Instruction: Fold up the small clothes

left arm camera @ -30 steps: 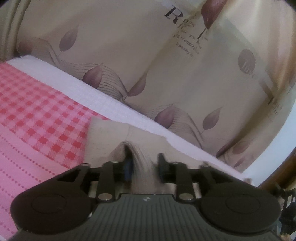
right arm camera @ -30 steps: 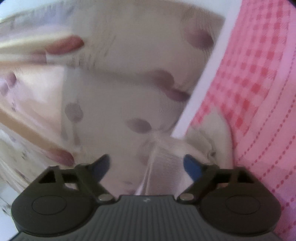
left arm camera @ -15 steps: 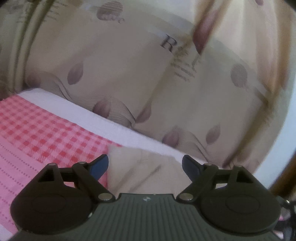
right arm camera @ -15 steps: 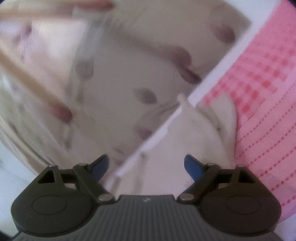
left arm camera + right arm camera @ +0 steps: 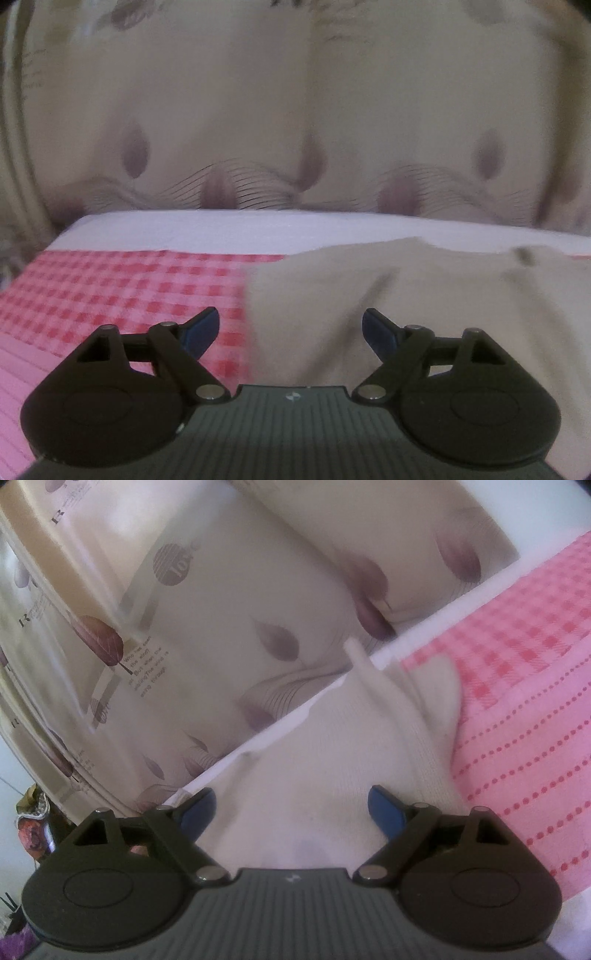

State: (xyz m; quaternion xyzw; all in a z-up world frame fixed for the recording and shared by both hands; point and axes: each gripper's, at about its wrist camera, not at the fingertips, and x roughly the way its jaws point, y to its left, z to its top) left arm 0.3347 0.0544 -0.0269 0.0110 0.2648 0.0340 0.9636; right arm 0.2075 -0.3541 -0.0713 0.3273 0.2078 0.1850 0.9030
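Observation:
A small cream garment (image 5: 424, 295) lies on the pink checked bed cover (image 5: 122, 284), close to the bed's far edge. My left gripper (image 5: 290, 328) hovers just over the garment's left edge, its blue-tipped jaws wide open and empty. In the right wrist view the same garment (image 5: 332, 760) looks whiter, with a ribbed hem (image 5: 417, 731) running along its right side. My right gripper (image 5: 291, 808) stands open over it, nothing pinched between its pads.
A white sheet band (image 5: 229, 230) borders the cover at the bed's far edge. Behind it hangs a beige curtain (image 5: 295, 110) printed with purple leaves. Pink dotted fabric (image 5: 524, 760) spreads to the right of the garment. Dark clutter (image 5: 29, 812) sits beyond the bed at lower left.
My left gripper, shut on a fold of the garment a second ago, has let go and opened wide, then rolled level. The right gripper stayed open and rolled; the garment now lies flatter.

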